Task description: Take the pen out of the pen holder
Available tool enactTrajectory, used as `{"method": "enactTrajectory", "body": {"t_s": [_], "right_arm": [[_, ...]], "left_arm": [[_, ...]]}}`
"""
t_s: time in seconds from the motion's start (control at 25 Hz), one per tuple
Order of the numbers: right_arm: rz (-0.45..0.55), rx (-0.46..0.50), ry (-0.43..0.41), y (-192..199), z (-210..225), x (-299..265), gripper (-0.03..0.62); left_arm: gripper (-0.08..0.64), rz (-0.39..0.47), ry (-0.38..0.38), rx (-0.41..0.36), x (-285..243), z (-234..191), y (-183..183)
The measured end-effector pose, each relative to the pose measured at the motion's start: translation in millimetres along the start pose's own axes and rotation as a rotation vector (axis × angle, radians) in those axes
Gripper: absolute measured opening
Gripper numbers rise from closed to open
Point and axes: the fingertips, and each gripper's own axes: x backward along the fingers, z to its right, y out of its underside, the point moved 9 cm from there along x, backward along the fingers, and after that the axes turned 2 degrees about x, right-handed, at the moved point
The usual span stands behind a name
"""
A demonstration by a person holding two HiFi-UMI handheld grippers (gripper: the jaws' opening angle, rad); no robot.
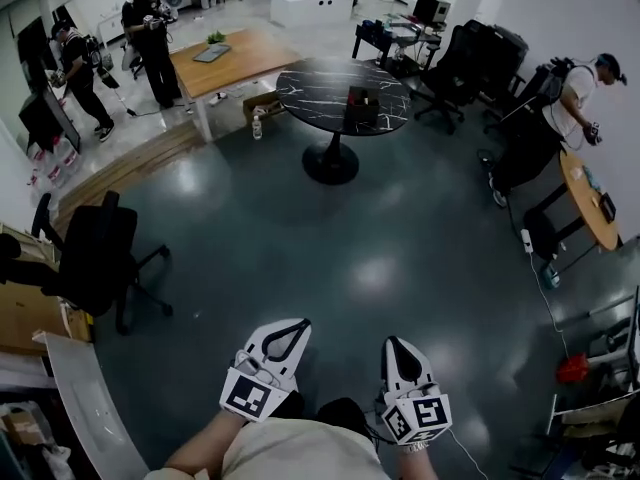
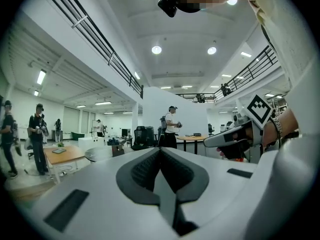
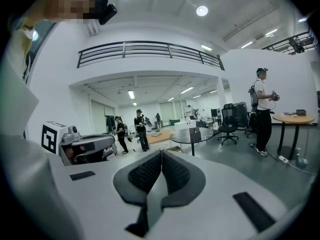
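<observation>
At the far left of the head view, a black office chair is sitting on the grey floor, and above it, in the upper left of the frame, two people in dark clothes are standing beside a wooden table.

Moving right, at the bottom of the frame just left of centre, the left gripper is hovering over the floor. Its own view is showing the two grey pads pressed together with nothing between them, so it is clenched and empty.

In the upper centre of the frame, a round black marble table is standing on a single pedestal, well apart from both grippers. A dark boxy object, probably the pen holder, is resting on the right half of its top. From this far off the pen is too small to make out.

Just right of bottom centre, the right gripper is hanging beside the left one, and its own view is likewise showing the jaws closed on each other and holding nothing.

At the far right of the frame, another person in a light shirt is bending near a curved wooden desk.

Judging from this, the task is sitting at its very first step: nothing is within reach yet. The next move is calling for walking forward to the round table, releasing one gripper, and lining its jaws up on the pen, possibly while the other is steadying the holder
</observation>
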Motion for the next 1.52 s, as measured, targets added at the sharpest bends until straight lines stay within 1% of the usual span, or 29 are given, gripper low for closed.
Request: {"method": "enactTrajectory", "body": {"t_s": [0.08, 0.12, 0.24, 0.4, 0.6, 0.76, 0.92, 1.12, 1.28, 1.44, 1.52], "right_arm": [[-0.011, 0.009, -0.002, -3, -2, -17, 0.018], [-0.020, 0.014, -0.001, -5, -3, -23, 0.018], [-0.033, 0.024, 0.007, -13, 4, -41, 0.018], [-0.030, 0.022, -0.011, -19, 27, -72, 0.018], [-0.037, -0.019, -0.033, -22, 79, -122, 0.018], [-0.046, -0.016, -0.097, -31, 126, -165, 0.018], [-0.048, -0.025, -0.135, -43, 180, -204, 0.018], [-0.054, -0.078, -0.173, -63, 242, -240, 0.018], [-0.048, -0.100, -0.187, -77, 265, -267, 0.018], [-0.050, -0.098, -0.191, -88, 280, -297, 0.018], [-0.056, -0.098, -0.185, -91, 287, -317, 0.018]], "left_arm": [[0.012, -0.002, 0.010, -0.012, -8, -18, 1], [0.012, 0.008, 0.009, 0.003, -11, -24, 2], [0.012, 0.041, -0.022, 0.104, -19, -36, 6], [0.012, 0.021, -0.050, 0.144, -44, -53, 16], [0.012, 0.006, -0.078, 0.135, -101, -67, 23], [0.012, -0.029, -0.113, 0.132, -158, -78, 24], [0.012, -0.071, -0.144, 0.098, -222, -90, 27], [0.012, -0.061, -0.219, 0.112, -284, -99, 15], [0.012, -0.069, -0.245, 0.119, -311, -112, 12], [0.012, -0.086, -0.234, 0.101, -337, -134, 16], [0.012, -0.082, -0.225, 0.104, -353, -149, 20]]}}
